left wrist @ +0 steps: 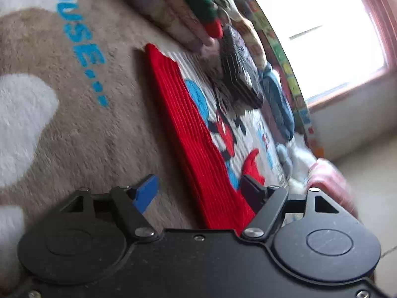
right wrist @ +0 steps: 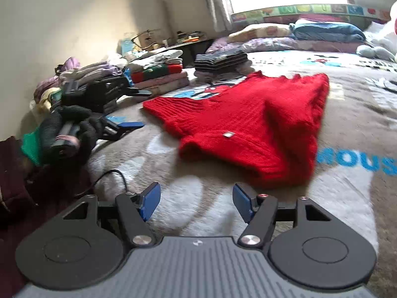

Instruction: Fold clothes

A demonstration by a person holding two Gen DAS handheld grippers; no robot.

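From the left wrist view, the left hand-held gripper sits low over the bed with its jaws spread wide and nothing between them; one blue pad hangs over the beige blanket, the other sits at the near end of a red knitted sweater. The sweater runs away from the camera as a long ribbed strip. Beyond it lie a stack of dark striped clothes and a pile of folded clothes, with a bright window at the far side. From the right wrist view, the right hand-held gripper is also wide open and empty, hovering over the blanket just short of the sweater's near edge. Here the sweater lies spread in the middle of the bed, one side already turned over onto the body, a small white tag showing. At the left a gloved hand holds the left hand-held gripper, its blue pads near the sweater's left end. Folding looks partly done, with both grippers between grasps. The next move likely calls for each gripper to pinch an edge of the sweater and carry it across for another fold, keeping the knit flat.
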